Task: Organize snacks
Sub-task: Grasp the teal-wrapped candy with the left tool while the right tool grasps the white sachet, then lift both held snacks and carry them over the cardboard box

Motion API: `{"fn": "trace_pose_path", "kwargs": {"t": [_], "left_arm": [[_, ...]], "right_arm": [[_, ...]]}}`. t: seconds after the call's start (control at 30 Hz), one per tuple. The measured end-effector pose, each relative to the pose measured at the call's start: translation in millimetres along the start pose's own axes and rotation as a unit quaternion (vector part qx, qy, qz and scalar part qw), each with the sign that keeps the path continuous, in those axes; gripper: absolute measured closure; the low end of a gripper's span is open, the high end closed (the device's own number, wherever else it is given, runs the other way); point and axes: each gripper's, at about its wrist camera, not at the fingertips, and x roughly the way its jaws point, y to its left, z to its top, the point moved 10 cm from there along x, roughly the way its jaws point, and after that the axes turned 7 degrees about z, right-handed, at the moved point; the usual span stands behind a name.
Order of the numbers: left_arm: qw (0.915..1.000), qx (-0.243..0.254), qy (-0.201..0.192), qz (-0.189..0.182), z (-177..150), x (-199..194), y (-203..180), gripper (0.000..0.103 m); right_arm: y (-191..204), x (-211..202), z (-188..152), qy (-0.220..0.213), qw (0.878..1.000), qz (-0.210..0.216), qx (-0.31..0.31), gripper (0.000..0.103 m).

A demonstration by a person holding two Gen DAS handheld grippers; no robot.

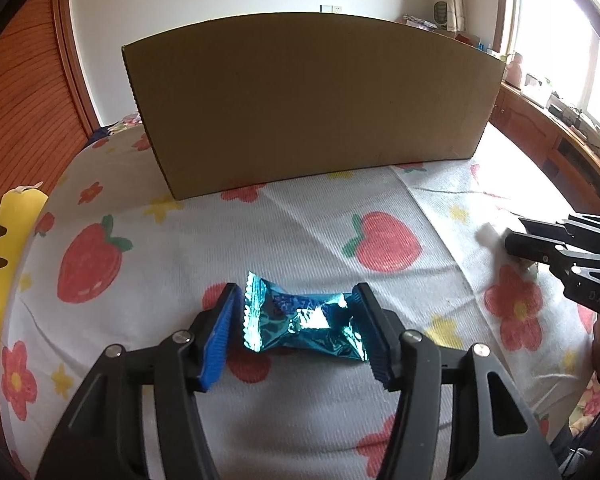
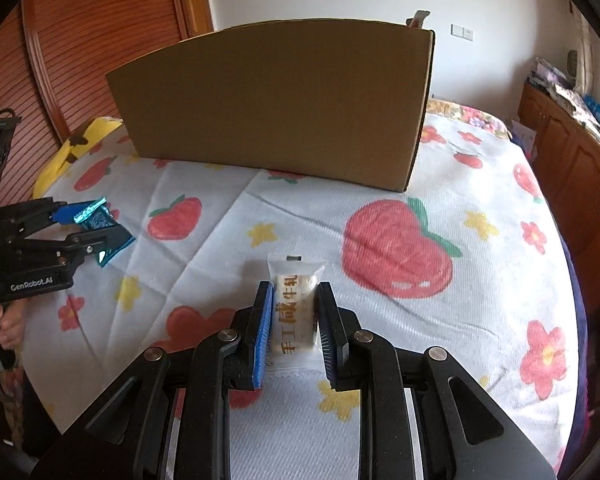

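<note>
A teal foil snack packet (image 1: 300,316) lies crumpled lengthwise between the blue pads of my left gripper (image 1: 297,288), whose pads touch both of its ends just above the strawberry-print bed cover (image 1: 172,240). The right wrist view shows this gripper (image 2: 100,224) at the far left with the teal packet (image 2: 96,216) in it. My right gripper (image 2: 295,286) is shut on a white packet (image 2: 294,312) with orange characters, held upright over the cover. In the left wrist view the right gripper (image 1: 514,234) enters from the right edge. A tall brown cardboard box (image 1: 300,100) (image 2: 276,104) stands behind both.
A yellow cushion (image 1: 4,260) (image 2: 76,148) lies at the bed's left edge by a wooden slatted door (image 2: 80,40). Wooden cabinets (image 2: 580,168) with clutter run along the right under a window. A hand (image 2: 4,320) holds the left gripper's handle.
</note>
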Motion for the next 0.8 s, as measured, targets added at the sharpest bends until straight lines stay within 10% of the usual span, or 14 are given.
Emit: {"fn": "trace_pose_path", "kwargs": {"t": [0.33, 0.8], "left_arm": [[0.9990, 0.036, -0.025, 0.005, -8.2, -16.7, -12.8, 0.078], [0.9974, -0.010, -0.072, 0.001, 1.3, -54.8, 1.8, 0.079]], "right_arm": [[-1.2, -1.4, 1.1, -0.007, 1.000, -0.007, 0.000, 0.083], [-0.4, -1.2, 0.1, -0.005, 1.000, -0.007, -0.002, 0.083]]}}
